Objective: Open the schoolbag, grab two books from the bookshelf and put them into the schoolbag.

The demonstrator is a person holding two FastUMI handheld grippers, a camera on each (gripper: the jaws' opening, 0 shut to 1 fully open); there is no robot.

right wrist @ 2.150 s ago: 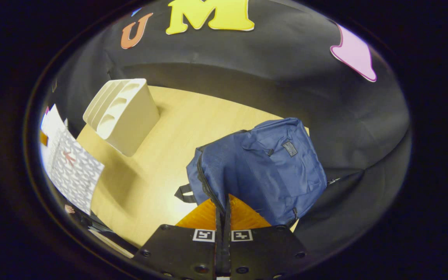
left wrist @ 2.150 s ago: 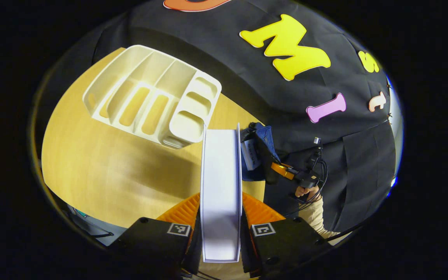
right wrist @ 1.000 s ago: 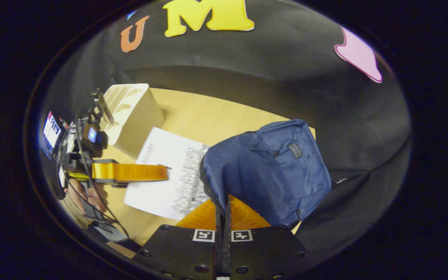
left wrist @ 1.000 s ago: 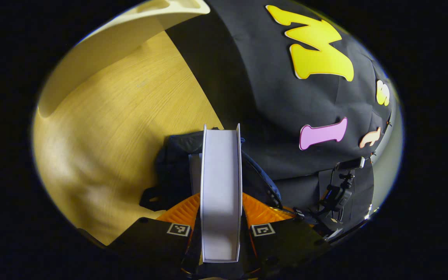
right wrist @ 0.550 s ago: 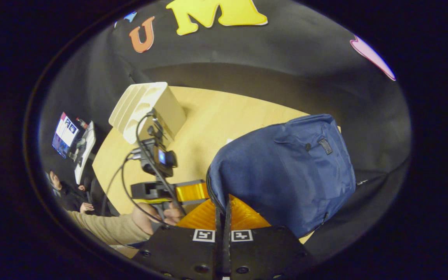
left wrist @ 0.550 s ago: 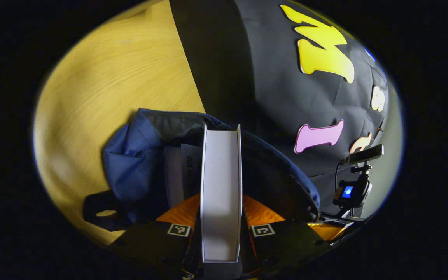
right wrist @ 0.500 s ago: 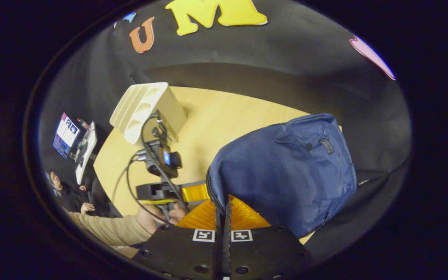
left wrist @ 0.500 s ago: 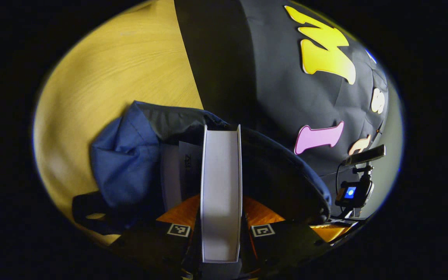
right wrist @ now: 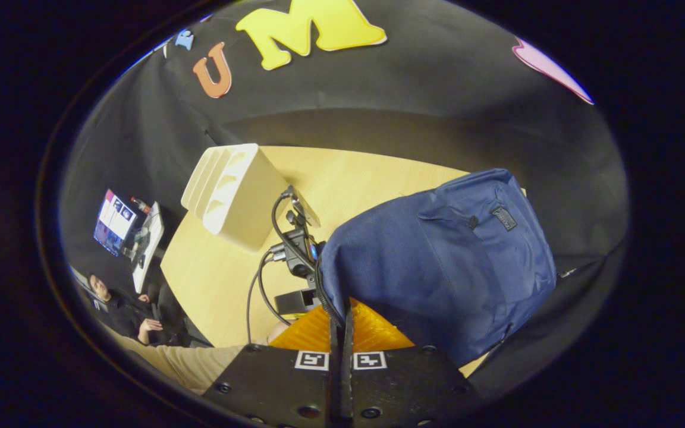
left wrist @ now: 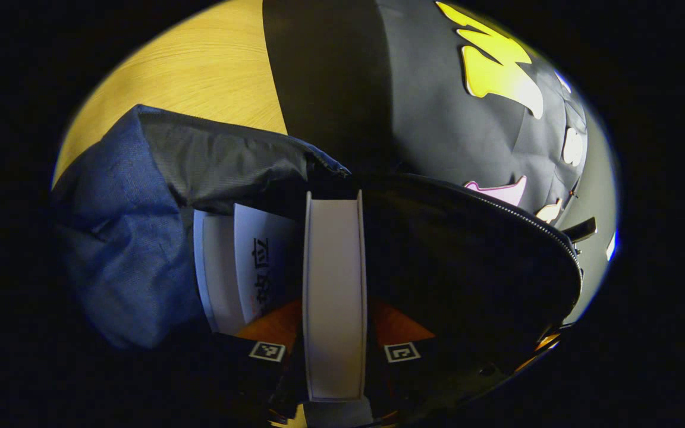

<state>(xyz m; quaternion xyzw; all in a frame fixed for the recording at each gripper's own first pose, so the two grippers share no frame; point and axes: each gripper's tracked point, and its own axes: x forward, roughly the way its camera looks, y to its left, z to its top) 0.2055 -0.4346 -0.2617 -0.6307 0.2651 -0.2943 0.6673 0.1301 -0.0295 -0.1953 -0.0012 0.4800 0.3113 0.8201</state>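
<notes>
In the left gripper view, my left gripper (left wrist: 333, 324) is shut on a white book (left wrist: 333, 255), seen edge-on. The book's far end reaches into the open mouth of the blue schoolbag (left wrist: 116, 238). Inside the bag, left of it, stands another white book (left wrist: 241, 261). The bag's zipper rim (left wrist: 533, 223) arcs round on the right. In the right gripper view, my right gripper (right wrist: 341, 315) is shut on the zipper edge of the schoolbag (right wrist: 449, 261) and holds it up. The left gripper's body (right wrist: 296, 300) shows half behind that edge.
The white bookshelf (right wrist: 235, 190) stands on the wooden table (right wrist: 348, 175), left of the bag. A beige sleeve (right wrist: 200, 362) runs under the left gripper. Beyond the table's left edge sit another person (right wrist: 116, 309) and a monitor (right wrist: 113, 221).
My left gripper has carried the white book from beside the shelf to the bag and lowered it into the opening. The right gripper has kept the bag's edge pinched and held up.
</notes>
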